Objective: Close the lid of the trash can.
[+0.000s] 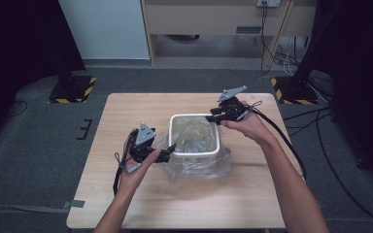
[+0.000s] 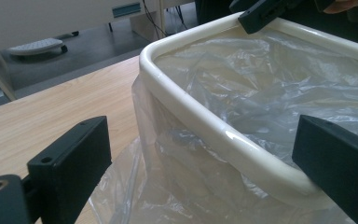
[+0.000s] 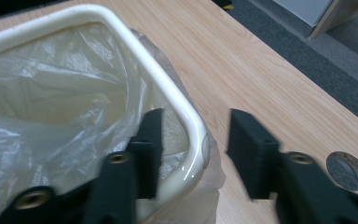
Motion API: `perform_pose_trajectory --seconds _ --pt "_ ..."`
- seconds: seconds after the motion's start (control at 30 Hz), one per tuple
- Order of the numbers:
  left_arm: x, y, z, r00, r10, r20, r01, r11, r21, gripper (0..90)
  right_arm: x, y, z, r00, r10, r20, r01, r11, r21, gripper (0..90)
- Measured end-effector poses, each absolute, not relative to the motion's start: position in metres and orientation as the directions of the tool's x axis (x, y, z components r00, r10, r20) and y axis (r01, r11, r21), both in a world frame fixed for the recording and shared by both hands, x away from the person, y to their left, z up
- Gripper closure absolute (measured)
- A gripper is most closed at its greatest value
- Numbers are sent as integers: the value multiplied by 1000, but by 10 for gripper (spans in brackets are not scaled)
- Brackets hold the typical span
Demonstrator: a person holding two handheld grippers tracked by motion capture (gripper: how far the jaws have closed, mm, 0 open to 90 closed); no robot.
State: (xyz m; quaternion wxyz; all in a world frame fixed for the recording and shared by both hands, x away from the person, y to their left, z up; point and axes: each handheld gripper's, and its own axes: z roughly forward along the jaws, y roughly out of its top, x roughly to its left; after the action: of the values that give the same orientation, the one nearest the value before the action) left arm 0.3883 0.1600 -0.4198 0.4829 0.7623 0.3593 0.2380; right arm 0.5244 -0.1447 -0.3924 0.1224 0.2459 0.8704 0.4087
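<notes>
From above, my table [image 1: 175, 204] sits evenly lit while the frame's left and right edges fall into darkness. My left claw's camera catches white glare along the bin's rim [image 2: 233, 137]. My right claw's own near jaws are blurred at the frame's bottom, and the rim corner [image 3: 198, 140] glints.

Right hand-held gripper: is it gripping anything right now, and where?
Nothing is held. The right hand-held gripper stands open astride the far corner of the bin's rim, one jaw inside against the plastic liner, one outside, neither pressing.
</notes>
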Motion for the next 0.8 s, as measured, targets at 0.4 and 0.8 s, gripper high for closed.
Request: perform_pose_trajectory --seconds 0.4,0.8 --pt "390 184 -407 540 841 19 331 -233 914 35 506 -186 -388 -769 639 14 340 392 855 63" --pt "420 231 -445 432 902 2 483 -233 844 37 492 -248 -459 -625 776 82 480 300 824 53"
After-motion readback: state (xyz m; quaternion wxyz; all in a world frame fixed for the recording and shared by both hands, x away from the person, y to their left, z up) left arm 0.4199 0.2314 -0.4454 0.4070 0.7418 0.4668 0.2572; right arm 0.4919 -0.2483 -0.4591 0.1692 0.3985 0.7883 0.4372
